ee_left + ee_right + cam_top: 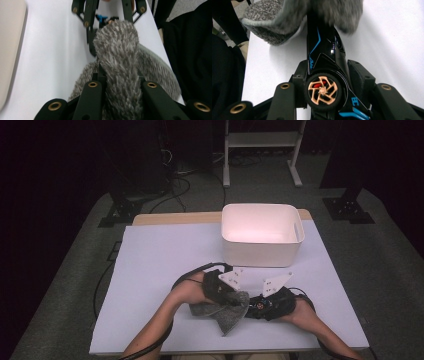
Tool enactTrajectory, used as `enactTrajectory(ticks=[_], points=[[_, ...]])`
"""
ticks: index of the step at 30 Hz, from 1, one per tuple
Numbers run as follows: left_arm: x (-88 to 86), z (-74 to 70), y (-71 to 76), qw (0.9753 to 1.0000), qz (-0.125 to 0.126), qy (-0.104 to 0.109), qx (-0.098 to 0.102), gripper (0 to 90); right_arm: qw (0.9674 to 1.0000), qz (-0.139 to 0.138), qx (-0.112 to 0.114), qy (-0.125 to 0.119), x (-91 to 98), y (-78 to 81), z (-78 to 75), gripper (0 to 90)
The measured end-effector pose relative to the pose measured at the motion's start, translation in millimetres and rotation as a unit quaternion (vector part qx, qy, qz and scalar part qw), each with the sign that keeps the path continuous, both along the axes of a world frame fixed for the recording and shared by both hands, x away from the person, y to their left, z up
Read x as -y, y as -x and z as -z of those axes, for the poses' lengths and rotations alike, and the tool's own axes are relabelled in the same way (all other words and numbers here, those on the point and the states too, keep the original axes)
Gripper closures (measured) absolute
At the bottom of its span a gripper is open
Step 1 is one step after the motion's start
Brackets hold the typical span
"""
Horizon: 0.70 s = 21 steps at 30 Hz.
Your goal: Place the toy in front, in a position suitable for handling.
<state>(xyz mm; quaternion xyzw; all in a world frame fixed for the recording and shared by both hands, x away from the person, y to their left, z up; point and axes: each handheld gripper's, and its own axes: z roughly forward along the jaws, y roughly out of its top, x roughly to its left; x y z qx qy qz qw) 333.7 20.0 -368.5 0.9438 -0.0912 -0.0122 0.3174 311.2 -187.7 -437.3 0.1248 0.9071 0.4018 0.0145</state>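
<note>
**Cloth against car, front edge of table**

Right gripper (329, 100) pinches a glossy black toy car with blue trim and a copper-spoked wheel (325, 75), jaws closed on its flanks just behind the wheel. The car's long axis runs straight out along the jaws, away from the right hand and toward the left one.

Left gripper (121, 82) is clamped tight on a fuzzy grey microfibre cloth (117, 55); the pile bulges up between the jaws and drapes over the car's far end, touching it. In the high view the cloth (227, 312) hangs between the two hands over the white table (160, 265), near its front edge.

Judgement: any wiping stroke should run along the car's length; the left hand is the one placed to make it.

White plastic bin (262, 232) stands well behind.
</note>
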Motion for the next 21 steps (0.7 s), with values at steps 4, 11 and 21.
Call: enactTrajectory(ticks=[4, 11, 21], points=[[20.7, 6.4, -1.9, 0.9999, 0.007, -0.009, -0.002, 77.5, 1.0, 0.002, 0.002, -0.003, 0.9, 1.2, 0.8, 54.3], [4.1, 5.4, -4.5, 0.9999, -0.006, -0.01, -0.01, 77.6, 1.0, -0.005, 0.007, 0.0, 1.3, 1.3, 0.8, 55.1], [-71.7, 5.8, -7.4, 0.9965, -0.078, 0.012, -0.027, 77.8, 0.9999, -0.011, -0.001, 0.013, -2.4, -3.4, -2.2, 51.2]])
